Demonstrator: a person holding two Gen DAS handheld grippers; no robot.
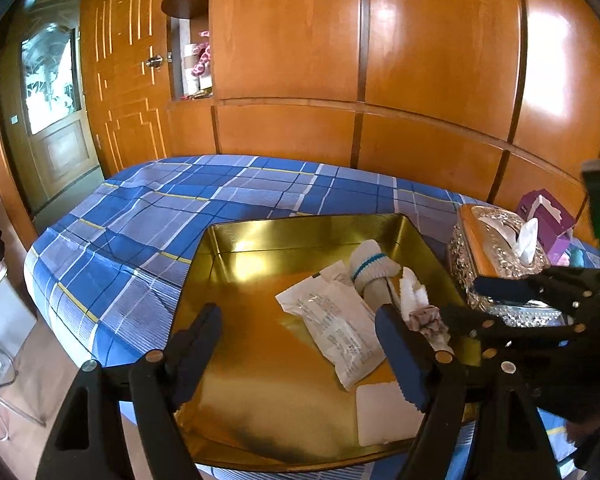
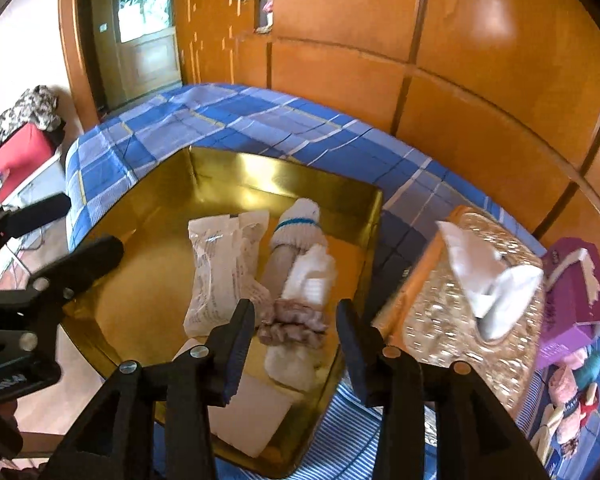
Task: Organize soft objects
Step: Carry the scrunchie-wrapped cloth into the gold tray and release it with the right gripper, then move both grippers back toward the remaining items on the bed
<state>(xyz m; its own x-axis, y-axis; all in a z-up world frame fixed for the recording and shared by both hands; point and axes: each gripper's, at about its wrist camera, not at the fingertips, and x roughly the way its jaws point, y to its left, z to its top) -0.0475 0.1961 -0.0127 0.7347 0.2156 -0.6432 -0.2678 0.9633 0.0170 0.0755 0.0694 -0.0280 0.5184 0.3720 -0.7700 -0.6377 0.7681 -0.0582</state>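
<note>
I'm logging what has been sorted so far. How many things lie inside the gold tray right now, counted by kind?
In the gold tray:
Sealed white packet: 1
Rolled sock with blue stripe: 1
White gauze-like cloth: 1
Pinkish scrunchie: 1
Flat white pad: 1
Total: 5

A tray (image 2: 364, 216) is sitting on the near part of a bed (image 2: 228, 116), holding a packet (image 2: 216, 268) left of a rolled sock (image 2: 296, 224), with a scrunchie (image 2: 296, 326) nearer, and a tissue box (image 2: 452, 312) lying to its right.
</note>
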